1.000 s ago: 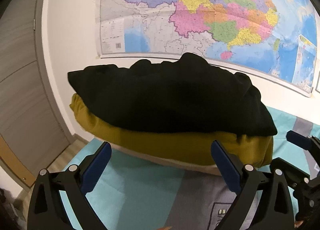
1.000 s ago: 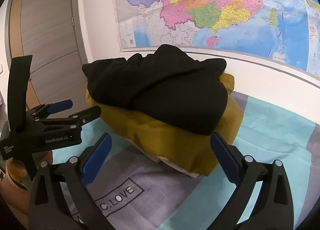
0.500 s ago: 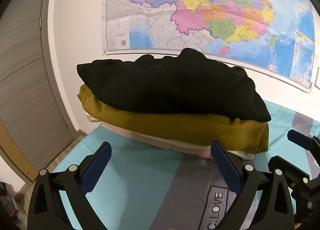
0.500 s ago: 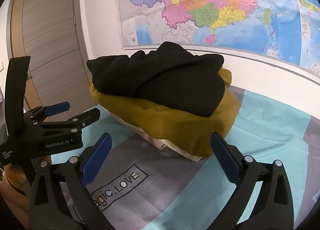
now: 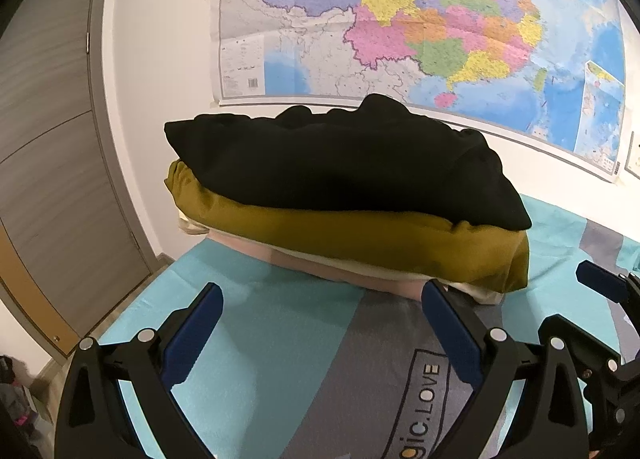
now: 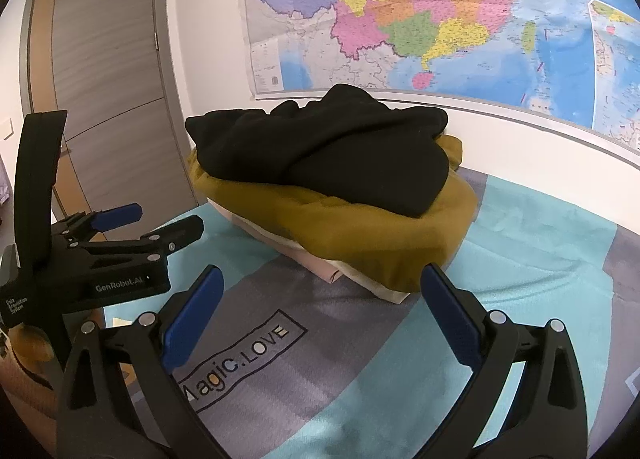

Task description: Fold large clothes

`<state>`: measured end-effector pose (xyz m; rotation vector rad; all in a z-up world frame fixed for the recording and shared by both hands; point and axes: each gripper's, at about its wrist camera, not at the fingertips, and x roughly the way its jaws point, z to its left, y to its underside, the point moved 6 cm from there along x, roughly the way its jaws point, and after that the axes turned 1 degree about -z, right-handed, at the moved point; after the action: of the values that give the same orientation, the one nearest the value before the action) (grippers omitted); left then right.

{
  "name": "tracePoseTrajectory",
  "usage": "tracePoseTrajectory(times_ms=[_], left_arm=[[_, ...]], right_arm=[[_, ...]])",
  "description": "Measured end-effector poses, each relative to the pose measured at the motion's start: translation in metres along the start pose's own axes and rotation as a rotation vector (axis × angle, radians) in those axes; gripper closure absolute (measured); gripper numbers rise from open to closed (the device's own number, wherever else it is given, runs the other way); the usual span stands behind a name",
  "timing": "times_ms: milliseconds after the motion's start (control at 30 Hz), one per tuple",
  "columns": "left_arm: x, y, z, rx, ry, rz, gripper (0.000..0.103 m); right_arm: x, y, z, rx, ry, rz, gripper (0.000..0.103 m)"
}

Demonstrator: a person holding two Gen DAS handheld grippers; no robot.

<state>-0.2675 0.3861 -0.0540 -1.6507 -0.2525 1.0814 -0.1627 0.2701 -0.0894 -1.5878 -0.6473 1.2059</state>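
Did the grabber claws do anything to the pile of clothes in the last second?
No. Both the left gripper and right gripper backed away from the pile, open and empty, so more of the bedspread shows. The black garment stayed on the mustard garment, unmoved.

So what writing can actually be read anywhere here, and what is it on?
"Magic.LOVE": boxed print on the grey stripe of the bedspread.
"GenRobot.AI": side of the left gripper.
"Data Acquisition System": small print on that gripper's body, barely legible.
Wall map: place names, legend and barcode too small to read.
Black garment and mustard garment: no writing visible.
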Motion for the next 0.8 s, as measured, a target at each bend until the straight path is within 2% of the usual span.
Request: tracePoseTrajectory(times_ms=[800], left_arm=[[-0.012,0.008,-0.006,0.011,0.019,-0.005,0.007]], right_arm=[[-0.015,0.009,0.005,0.006,-0.007,-0.012,0.006]])
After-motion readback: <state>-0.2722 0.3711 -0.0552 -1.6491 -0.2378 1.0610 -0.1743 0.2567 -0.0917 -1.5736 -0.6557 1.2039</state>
